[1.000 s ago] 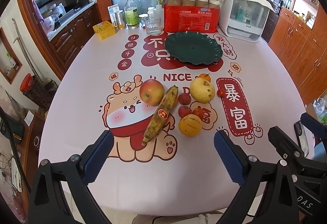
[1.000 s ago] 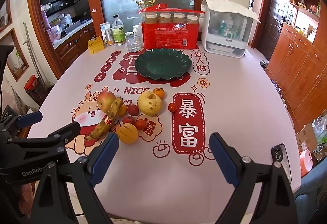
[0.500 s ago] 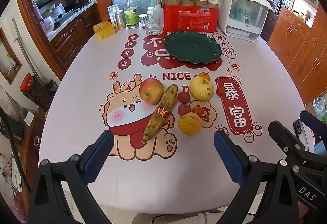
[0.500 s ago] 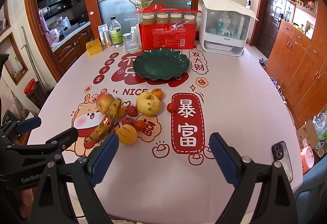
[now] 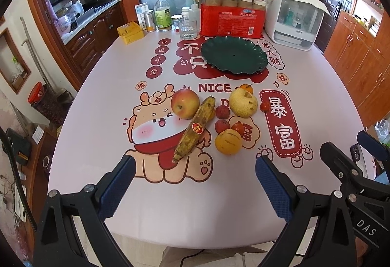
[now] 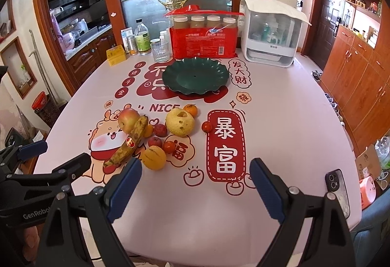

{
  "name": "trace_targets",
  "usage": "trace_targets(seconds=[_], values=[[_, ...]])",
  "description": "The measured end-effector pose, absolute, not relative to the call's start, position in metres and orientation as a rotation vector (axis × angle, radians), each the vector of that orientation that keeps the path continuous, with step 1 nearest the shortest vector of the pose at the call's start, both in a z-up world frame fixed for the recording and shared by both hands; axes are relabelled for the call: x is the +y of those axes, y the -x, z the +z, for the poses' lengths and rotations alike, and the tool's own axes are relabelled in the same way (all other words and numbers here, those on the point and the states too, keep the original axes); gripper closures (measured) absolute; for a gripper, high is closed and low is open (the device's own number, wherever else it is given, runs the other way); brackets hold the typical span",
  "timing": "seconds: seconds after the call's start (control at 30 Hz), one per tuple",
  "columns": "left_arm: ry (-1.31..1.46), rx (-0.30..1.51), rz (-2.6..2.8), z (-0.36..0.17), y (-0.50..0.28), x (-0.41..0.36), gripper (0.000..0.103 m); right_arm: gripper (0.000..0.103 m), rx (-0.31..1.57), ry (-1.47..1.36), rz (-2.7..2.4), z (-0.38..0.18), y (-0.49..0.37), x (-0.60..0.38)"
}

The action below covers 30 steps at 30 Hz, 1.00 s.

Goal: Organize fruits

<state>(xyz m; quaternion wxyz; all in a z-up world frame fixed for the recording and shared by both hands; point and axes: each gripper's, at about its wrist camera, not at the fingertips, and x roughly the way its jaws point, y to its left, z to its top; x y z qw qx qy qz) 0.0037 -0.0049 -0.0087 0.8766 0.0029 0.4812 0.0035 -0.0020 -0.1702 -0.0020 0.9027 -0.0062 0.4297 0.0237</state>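
At table centre: loose fruit, banana (image 5: 193, 129) foremost; green plate (image 5: 234, 57) at twelve o'clock, empty, likely the destination. Left gripper (image 5: 195, 184) and right gripper (image 6: 195, 184) spread wide, empty.

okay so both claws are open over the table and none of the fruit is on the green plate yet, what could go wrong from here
1. The banana leans against the apple; lifting either may set the apple rolling.
2. The small red fruits sit packed between the pear and orange, so an open left claw could knock neighbours.
3. The phone lies near the table edge beside the right claw; a swing might push it off.
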Motion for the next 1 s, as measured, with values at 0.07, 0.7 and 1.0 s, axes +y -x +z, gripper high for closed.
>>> trace_targets(seconds=[0.07,0.7,1.0], values=[[-0.009,1.001,0.012,-0.007,0.0,-0.006,0.005,0.012,0.884,0.011,0.053,0.0,0.003,-0.172],[-0.045,0.99,-0.012,0.003,0.008,-0.01,0.005,0.012,0.875,0.002,0.031,0.014,0.009,-0.178],[-0.013,1.018,-0.135,-0.003,-0.011,-0.008,0.005,0.012,0.898,-0.023,0.002,0.012,-0.012,-0.182]])
